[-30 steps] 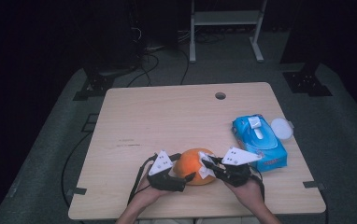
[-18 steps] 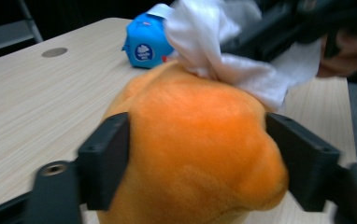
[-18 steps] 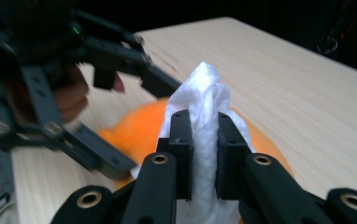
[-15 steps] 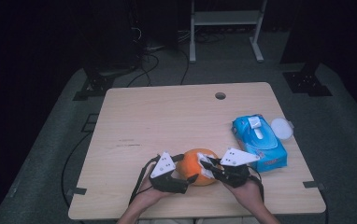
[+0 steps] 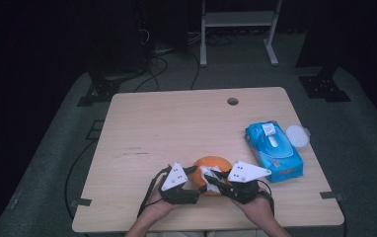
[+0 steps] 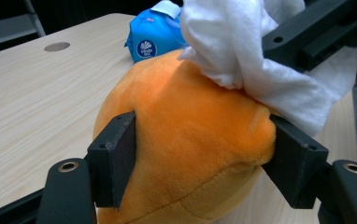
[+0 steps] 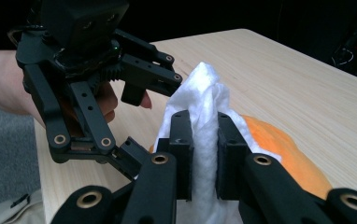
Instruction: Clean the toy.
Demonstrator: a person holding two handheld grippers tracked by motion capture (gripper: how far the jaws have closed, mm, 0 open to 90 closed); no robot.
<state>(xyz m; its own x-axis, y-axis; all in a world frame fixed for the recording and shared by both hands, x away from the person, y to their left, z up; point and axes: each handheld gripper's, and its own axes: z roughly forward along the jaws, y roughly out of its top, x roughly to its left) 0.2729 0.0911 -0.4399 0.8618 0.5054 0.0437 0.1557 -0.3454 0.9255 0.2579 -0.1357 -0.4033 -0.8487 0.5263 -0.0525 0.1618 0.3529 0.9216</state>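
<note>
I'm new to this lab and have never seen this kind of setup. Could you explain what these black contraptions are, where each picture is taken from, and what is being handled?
No robot here: a person holds a hand-held two-jaw tool in each hand. One picture looks down on the wooden table from above; the other two come from cameras riding on each tool, looking along its black jaws.

The left tool has just been closing its jaws, which now press the sides of a soft orange plush toy. The right tool is shut on a bunched white wipe, held against the top of the toy, as if wiping it.

Also on the table, to the right: a blue pack of wipes and a small round white lid beside it.
</note>
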